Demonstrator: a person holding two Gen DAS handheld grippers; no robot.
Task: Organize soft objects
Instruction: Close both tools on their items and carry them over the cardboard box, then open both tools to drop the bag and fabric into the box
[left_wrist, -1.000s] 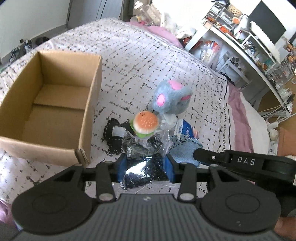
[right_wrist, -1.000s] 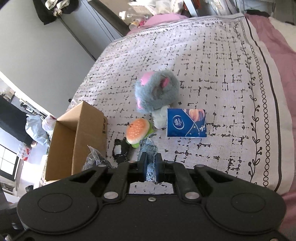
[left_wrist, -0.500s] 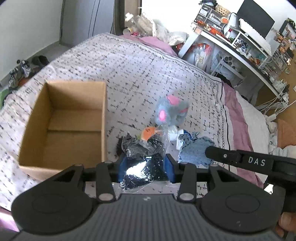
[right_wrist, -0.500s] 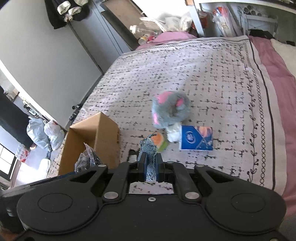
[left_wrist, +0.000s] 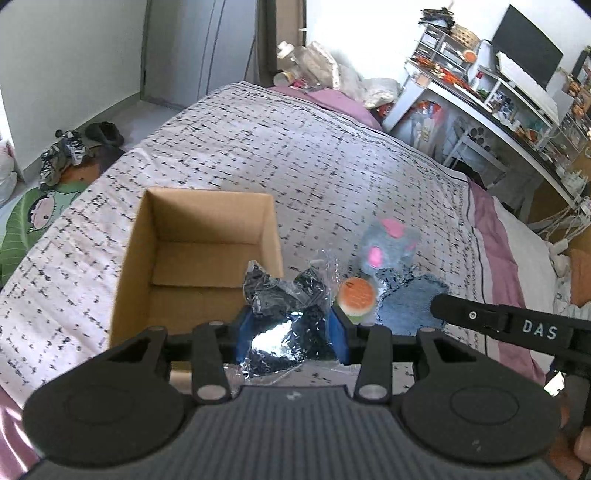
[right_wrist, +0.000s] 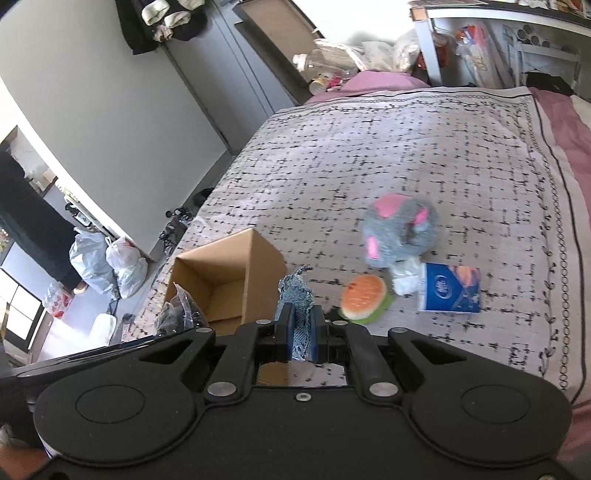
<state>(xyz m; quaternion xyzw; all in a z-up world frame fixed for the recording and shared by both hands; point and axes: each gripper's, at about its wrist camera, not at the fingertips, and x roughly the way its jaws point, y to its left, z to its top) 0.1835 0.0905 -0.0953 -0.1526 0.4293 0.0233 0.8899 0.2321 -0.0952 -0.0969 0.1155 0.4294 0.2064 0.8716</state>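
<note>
The left hand-held gripper (left_wrist: 291, 334) clamps a crinkled clear bag of dark stuff (left_wrist: 286, 317). Beyond it an open cardboard box (left_wrist: 147, 258) sits on the bed (left_wrist: 314, 155).

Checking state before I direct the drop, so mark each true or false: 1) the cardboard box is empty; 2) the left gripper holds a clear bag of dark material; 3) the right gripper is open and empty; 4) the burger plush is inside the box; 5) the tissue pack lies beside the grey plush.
1) True: the cardboard box shows only bare cardboard inside.
2) True: the left gripper is clamped on the clear bag.
3) False: the right gripper is shut on a blue knitted cloth.
4) False: the burger plush lies on the bedspread.
5) True: the tissue pack lies beside the grey plush.
</note>
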